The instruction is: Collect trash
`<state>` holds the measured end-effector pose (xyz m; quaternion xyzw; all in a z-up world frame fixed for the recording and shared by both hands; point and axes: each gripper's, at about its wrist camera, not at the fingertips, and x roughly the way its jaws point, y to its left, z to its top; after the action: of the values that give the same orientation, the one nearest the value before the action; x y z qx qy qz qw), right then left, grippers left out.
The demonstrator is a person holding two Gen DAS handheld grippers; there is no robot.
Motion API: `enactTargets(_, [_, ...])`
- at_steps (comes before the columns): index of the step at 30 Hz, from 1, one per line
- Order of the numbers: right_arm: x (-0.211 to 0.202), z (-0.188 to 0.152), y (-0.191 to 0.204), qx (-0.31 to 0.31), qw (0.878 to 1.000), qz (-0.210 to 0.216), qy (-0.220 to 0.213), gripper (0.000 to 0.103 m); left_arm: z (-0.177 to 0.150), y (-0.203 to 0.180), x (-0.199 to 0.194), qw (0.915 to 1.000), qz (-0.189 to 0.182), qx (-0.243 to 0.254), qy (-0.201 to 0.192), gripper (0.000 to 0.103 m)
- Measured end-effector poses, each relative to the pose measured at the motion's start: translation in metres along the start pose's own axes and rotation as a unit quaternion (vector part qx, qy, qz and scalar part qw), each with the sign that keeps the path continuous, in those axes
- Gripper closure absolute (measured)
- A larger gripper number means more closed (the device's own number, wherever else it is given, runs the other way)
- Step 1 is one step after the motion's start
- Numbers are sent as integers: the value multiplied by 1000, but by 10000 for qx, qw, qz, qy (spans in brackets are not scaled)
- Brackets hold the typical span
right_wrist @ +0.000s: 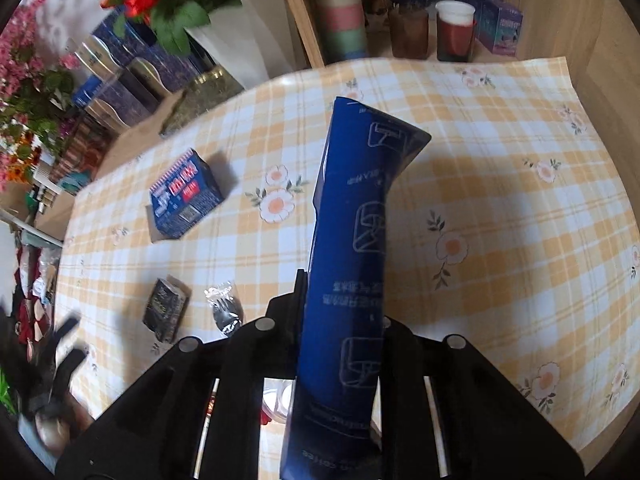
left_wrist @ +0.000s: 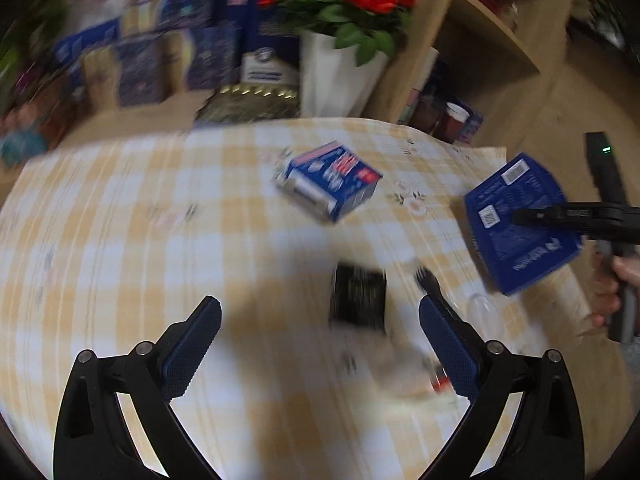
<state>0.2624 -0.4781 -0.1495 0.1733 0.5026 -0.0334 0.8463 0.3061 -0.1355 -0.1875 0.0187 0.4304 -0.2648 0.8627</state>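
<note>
Altogether two blue boxes [right_wrist: 185,199] [right_wrist: 348,264], one black packet [right_wrist: 166,312].

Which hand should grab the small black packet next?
Left. The left hand-held gripper is open and empty, with the black packet just ahead between its fingers. The right hand-held gripper is shut on the blue flattened box.

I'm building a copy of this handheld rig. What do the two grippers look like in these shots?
The left gripper has glossy black, curved linkage arms with round silver pivot pins, and its fingers carry dark blue ribbed pads. The right gripper is the same black plastic with silver pins and open slots in its frame; from the left wrist camera, a small green light glows on its black body. No cables or sleeves show.
</note>
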Motion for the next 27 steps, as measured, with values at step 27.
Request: enactTargets(27, [-61, -69, -47, 818, 9912, 758, -708, 86, 76, -17, 107, 9877, 262, 1292, 847, 23])
